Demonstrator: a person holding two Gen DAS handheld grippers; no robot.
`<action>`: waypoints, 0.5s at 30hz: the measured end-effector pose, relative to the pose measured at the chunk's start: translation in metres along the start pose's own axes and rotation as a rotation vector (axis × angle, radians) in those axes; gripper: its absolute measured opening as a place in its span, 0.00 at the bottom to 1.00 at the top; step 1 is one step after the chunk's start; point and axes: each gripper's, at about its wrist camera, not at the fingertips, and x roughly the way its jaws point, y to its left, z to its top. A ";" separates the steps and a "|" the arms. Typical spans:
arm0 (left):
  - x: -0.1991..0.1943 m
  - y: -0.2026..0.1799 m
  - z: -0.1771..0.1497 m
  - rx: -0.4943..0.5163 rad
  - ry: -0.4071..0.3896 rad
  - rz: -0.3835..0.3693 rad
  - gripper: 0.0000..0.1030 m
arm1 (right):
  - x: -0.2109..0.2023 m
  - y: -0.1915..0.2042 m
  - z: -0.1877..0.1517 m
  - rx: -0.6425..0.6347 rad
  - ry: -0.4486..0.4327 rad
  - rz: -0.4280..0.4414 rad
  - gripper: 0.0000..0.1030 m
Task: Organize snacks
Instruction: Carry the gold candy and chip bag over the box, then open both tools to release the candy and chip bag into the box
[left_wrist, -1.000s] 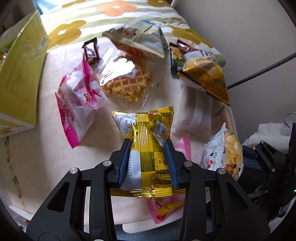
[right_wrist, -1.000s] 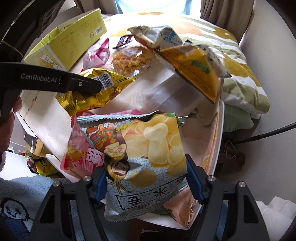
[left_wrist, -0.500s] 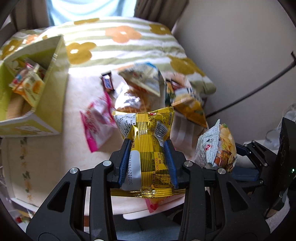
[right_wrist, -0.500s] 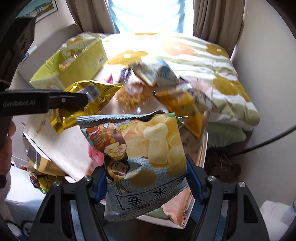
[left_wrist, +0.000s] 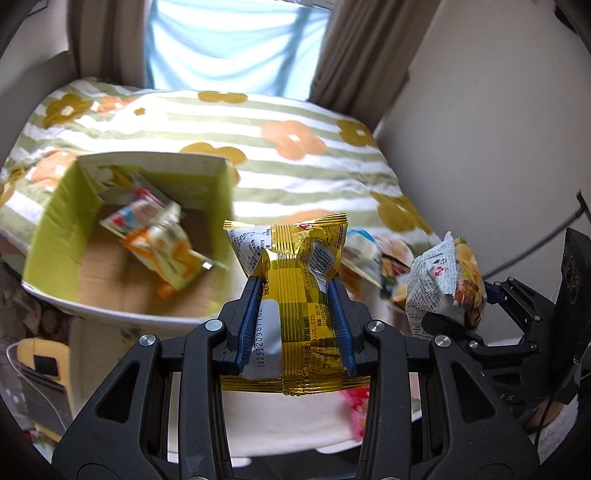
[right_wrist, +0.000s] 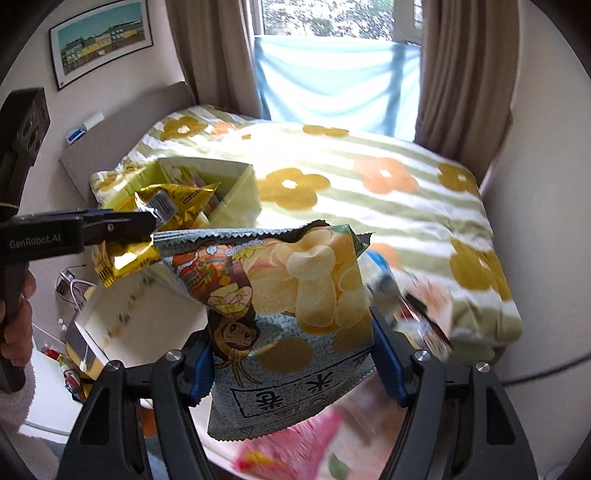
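Observation:
My left gripper (left_wrist: 295, 325) is shut on a yellow foil snack packet (left_wrist: 295, 273), held in the air just right of an open green cardboard box (left_wrist: 55, 221) with several snacks inside. My right gripper (right_wrist: 291, 365) is shut on a grey potato-chip bag (right_wrist: 288, 314), also lifted. In the right wrist view the left gripper (right_wrist: 110, 229) holds the yellow packet (right_wrist: 162, 206) in front of the green box (right_wrist: 236, 192). The chip bag (left_wrist: 443, 288) shows at right in the left wrist view.
The box and loose snacks (left_wrist: 373, 254) lie on a low white table (left_wrist: 295, 424) beside a bed with a flowered striped quilt (right_wrist: 369, 192). A pink packet (right_wrist: 295, 443) lies below the right gripper. Curtains and a window stand beyond; a wall is at right.
Both grippers have risen with their packets and swung left, so the green box's open top has come into view and the loose snacks have dropped below.

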 end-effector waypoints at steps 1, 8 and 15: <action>-0.002 0.012 0.006 -0.005 -0.004 0.007 0.32 | 0.005 0.010 0.010 -0.007 -0.008 0.007 0.66; -0.005 0.103 0.039 -0.053 -0.013 0.044 0.32 | 0.050 0.073 0.073 -0.042 -0.020 0.048 0.66; 0.027 0.189 0.048 -0.081 0.056 0.095 0.32 | 0.109 0.126 0.111 -0.033 0.022 0.087 0.66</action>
